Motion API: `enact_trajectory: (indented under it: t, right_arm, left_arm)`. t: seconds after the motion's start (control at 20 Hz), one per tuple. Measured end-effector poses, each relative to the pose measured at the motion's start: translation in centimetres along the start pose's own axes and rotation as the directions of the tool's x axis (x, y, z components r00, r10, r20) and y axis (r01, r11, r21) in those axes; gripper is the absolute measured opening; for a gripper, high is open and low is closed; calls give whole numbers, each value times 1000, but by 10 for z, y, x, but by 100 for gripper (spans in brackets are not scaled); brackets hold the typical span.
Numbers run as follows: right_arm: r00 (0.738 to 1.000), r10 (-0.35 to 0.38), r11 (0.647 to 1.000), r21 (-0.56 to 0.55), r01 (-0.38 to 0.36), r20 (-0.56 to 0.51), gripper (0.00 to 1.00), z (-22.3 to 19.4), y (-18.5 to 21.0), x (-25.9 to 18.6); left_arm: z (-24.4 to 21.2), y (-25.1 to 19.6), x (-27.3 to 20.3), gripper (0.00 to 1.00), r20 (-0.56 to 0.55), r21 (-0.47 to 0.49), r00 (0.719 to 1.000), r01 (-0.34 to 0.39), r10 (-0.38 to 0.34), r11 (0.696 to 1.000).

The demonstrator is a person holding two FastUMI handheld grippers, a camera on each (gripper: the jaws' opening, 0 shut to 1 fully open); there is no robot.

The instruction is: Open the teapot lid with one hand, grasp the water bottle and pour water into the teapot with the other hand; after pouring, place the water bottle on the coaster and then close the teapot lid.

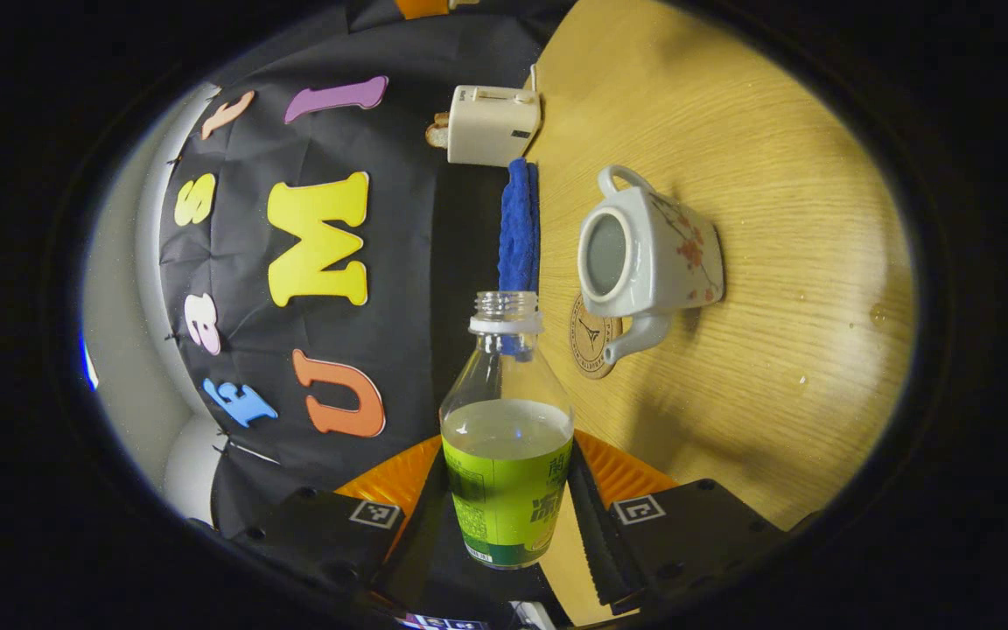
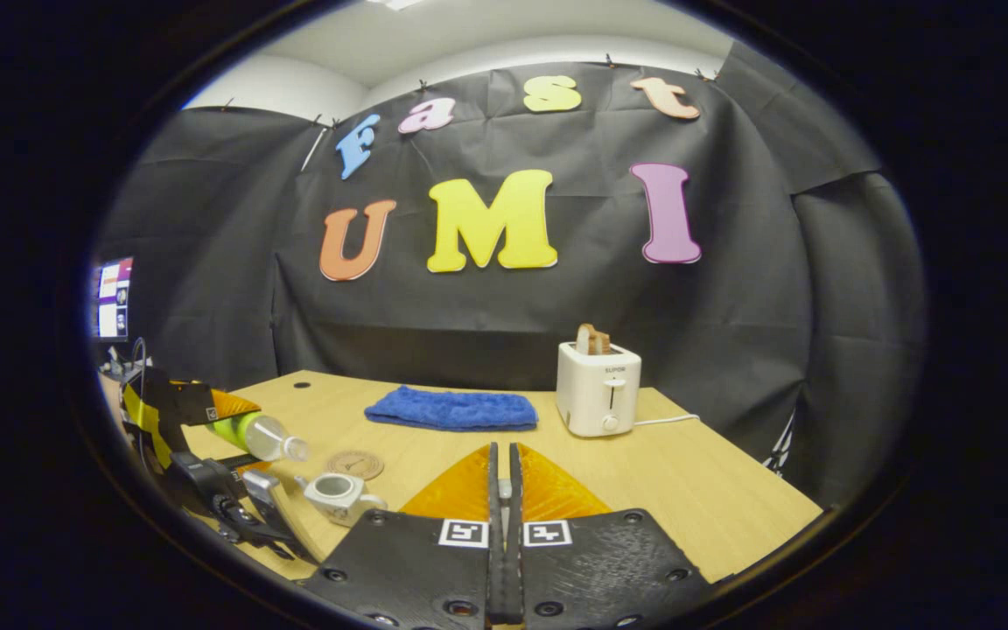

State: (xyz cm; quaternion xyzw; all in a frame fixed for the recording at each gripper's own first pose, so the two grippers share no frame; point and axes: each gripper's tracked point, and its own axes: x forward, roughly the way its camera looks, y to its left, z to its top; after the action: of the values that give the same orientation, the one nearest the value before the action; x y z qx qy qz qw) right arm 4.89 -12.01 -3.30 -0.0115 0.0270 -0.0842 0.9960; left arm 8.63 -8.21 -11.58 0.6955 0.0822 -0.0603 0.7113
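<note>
While the left gripper (image 1: 504, 516) grasps the water bottle (image 1: 507, 437), its two fingers (image 1: 596, 525) press on opposite sides of the green-labelled lower body, so the bottle lies squarely between the jaws. The bottle is uncapped, and its open neck points away from the camera along the fingers. In the right gripper view, the same bottle (image 2: 261, 435) is held tilted close to horizontal, above the wooden table (image 2: 714, 490), with its mouth directed toward the teapot (image 2: 338, 494). Clear liquid fills part of the bottle; whether any is leaving the mouth cannot be told.

The teapot (image 1: 644, 258) stands on the table (image 1: 784, 289) with its top opening uncovered. The round coaster (image 1: 590, 337) lies just beside the teapot, at the spout side. A folded blue towel (image 1: 519, 227) lies farther back, and a white toaster (image 1: 491, 124) with bread in its slot stands near the table's rear edge.

The right gripper (image 2: 504, 534) is clenched: its fingers meet edge to edge with nothing visible between them. It is raised above the near part of the table, well apart from the teapot and the bottle.
</note>
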Motion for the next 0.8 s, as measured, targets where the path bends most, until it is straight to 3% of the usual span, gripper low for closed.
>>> enact_trajectory:
  t: [0.45, 0.8]
  right_arm:
    - [1000, 12, 1000, 13, -12, -3, 0, 1, 2, -3]
    - [1000, 12, 1000, 25, -13, 7, 0, 7, -2, -6]
  left_arm:
    - [6, 14, -3, 73, -19, 225, 999, -29, 34, 974]
    - [10, 15, 2, 72, -27, 317, 999, -28, 38, 948]
